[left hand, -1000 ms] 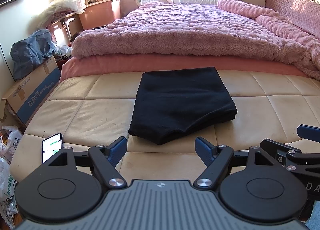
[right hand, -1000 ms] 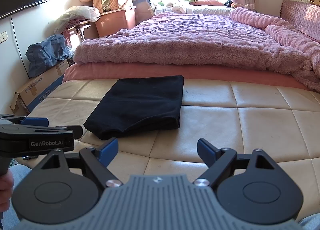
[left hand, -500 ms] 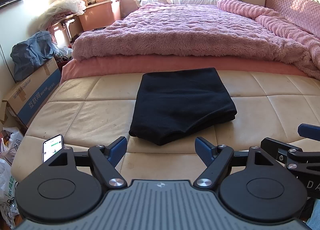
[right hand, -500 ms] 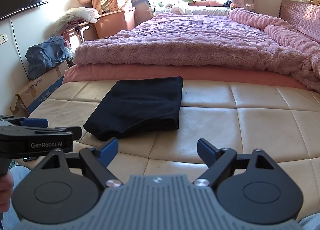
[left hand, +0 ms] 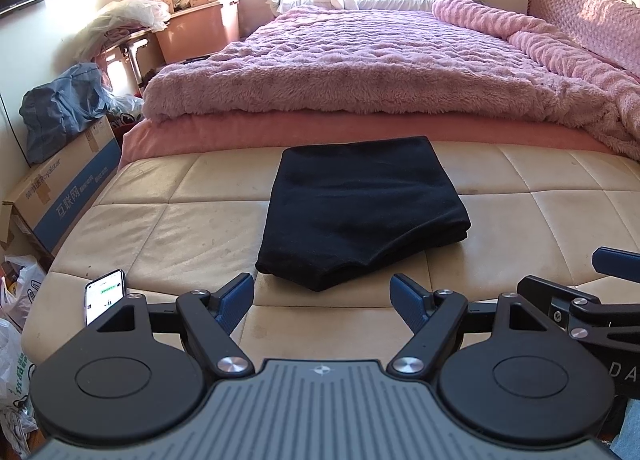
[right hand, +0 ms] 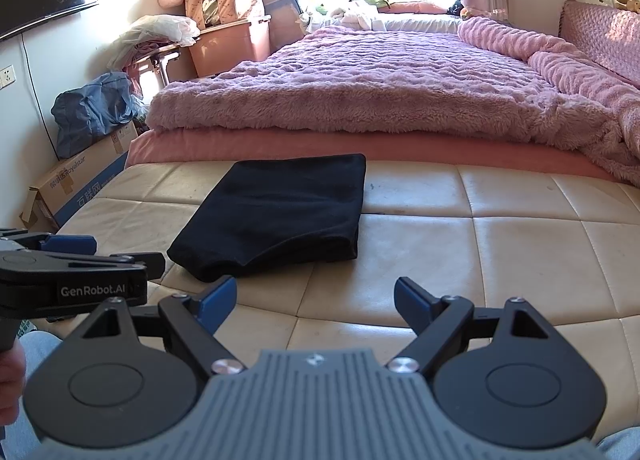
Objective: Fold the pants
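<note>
My left gripper (left hand: 322,296) and right gripper (right hand: 315,300) both hang released, jaws spread, holding nothing, just short of the folded black pants (left hand: 360,212). The pants lie flat on the cream mattress (left hand: 560,216); a phone (left hand: 105,294) lies left of them, a pink blanket (left hand: 380,72) beyond

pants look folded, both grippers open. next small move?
Probably none on the cloth: just keep both back. The pants lie as a compact folded stack on the cushion, and the left gripper and right gripper are open, empty, short of it.
</note>
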The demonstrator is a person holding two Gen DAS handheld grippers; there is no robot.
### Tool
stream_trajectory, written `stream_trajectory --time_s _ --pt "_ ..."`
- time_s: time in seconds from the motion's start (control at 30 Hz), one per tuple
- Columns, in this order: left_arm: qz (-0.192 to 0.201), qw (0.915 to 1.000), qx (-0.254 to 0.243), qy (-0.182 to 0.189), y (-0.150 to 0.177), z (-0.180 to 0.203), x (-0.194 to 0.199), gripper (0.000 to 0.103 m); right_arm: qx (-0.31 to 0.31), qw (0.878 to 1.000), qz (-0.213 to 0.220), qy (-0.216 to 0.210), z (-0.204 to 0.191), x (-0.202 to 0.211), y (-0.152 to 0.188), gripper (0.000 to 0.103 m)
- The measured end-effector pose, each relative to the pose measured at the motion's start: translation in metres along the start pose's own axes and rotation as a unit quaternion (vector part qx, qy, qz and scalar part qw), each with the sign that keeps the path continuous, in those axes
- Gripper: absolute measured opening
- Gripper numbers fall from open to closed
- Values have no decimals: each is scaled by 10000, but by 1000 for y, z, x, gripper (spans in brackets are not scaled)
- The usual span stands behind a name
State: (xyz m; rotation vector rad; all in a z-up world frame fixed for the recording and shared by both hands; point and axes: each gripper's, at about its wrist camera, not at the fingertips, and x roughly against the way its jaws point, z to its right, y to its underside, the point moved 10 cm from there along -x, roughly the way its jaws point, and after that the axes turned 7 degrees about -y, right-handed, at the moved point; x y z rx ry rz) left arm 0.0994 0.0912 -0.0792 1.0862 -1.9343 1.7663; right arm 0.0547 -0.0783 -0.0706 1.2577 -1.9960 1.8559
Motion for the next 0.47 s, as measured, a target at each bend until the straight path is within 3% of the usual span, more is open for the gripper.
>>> stream_trajectory --time_s 0.47 --pt "53 10000 -48 64 0 2 0 90 -7 10000 -13 -1 1 -1 1 82"
